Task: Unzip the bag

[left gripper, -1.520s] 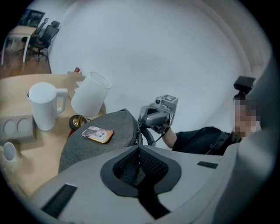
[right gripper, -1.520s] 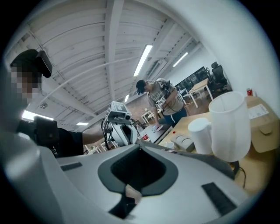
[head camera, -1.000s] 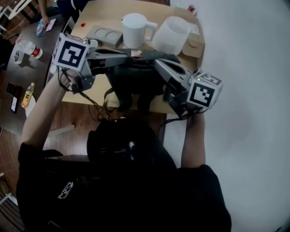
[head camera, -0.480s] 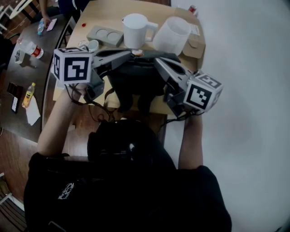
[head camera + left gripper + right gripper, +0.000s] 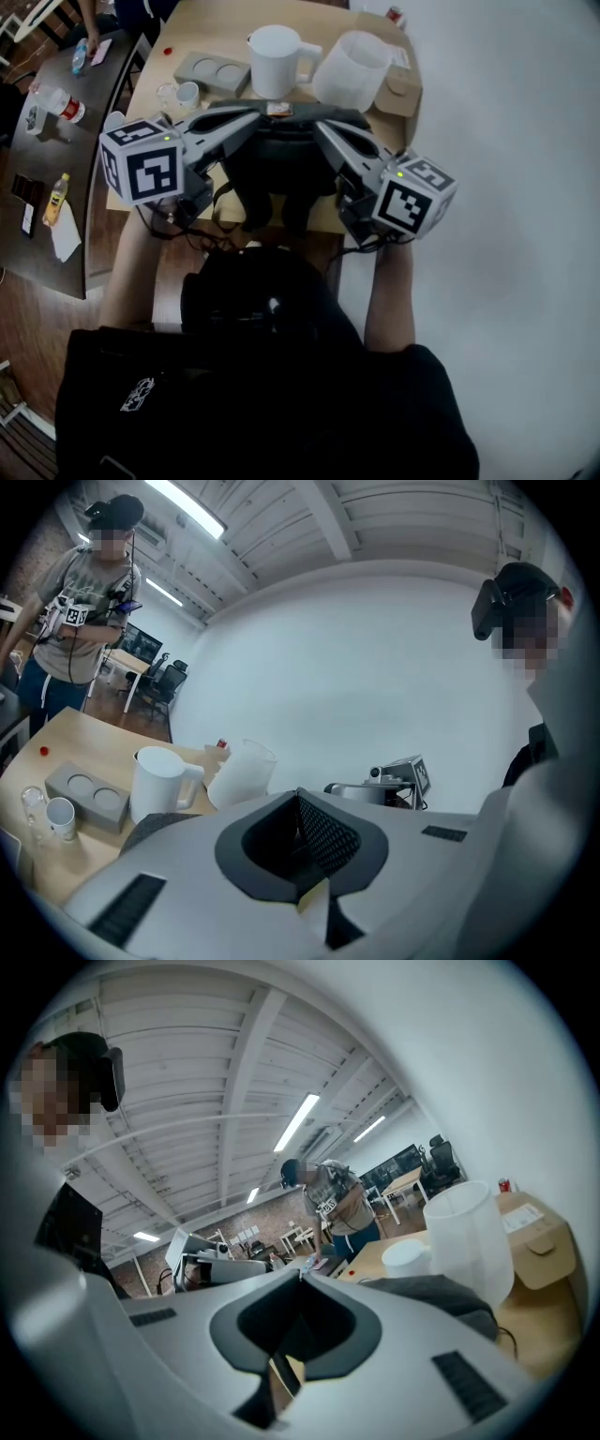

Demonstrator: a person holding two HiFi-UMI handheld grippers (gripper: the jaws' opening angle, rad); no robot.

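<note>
Though both shut, bag point(image 5: 281, 169) between left gripper point(image 5: 255, 115) and right gripper point(image 5: 319, 127).

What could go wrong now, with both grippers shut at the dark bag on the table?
The white jug and the clear pitcher stand right behind the bag; a tug on it could tip them. The bag reaches the near table edge, straps hanging over, so a pull toward the person might slide it off. The left gripper and right gripper are shut, yet no zip pull shows between the jaws.
</note>
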